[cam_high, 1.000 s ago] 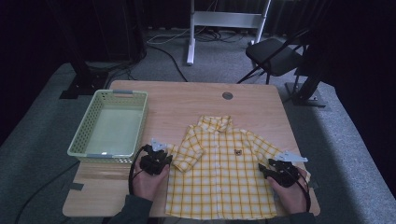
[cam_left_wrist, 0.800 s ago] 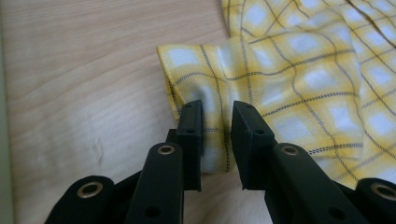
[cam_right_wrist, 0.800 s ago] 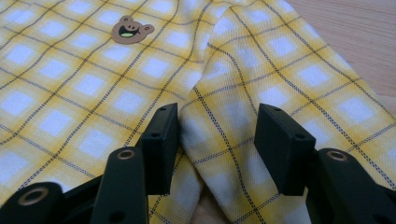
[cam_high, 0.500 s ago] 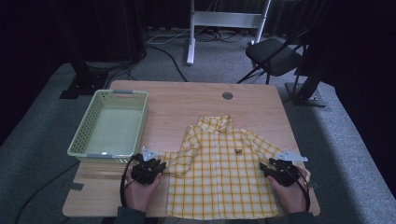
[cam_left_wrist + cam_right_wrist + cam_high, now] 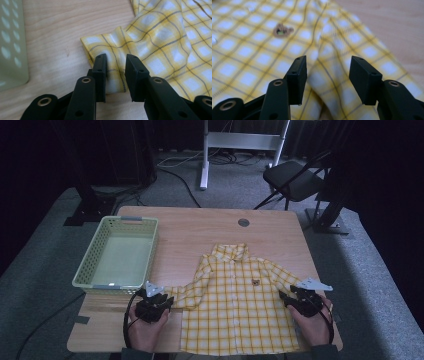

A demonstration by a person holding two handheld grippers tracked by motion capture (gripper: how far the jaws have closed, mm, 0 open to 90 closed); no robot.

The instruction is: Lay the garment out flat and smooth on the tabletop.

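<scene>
1. The left tool [image 5: 165, 300] has its jaws partly apart and has just been opening; the cuff of the shirt's [image 5: 240, 305] sleeve [image 5: 110, 57] lies between them, and whether the pads still press on it cannot be told
2. The right tool [image 5: 286, 298] is released, jaws wide, over the other sleeve [image 5: 329, 62] near the bench's [image 5: 200, 227] right edge
3. The shirt lies flat by the near edge, collar toward the far edge
4. A basket [image 5: 88, 265] stands at the left edge, just beyond the left tool
5. Since the earlier frame the left hand has slid toward the left edge, drawing the sleeve out
</scene>
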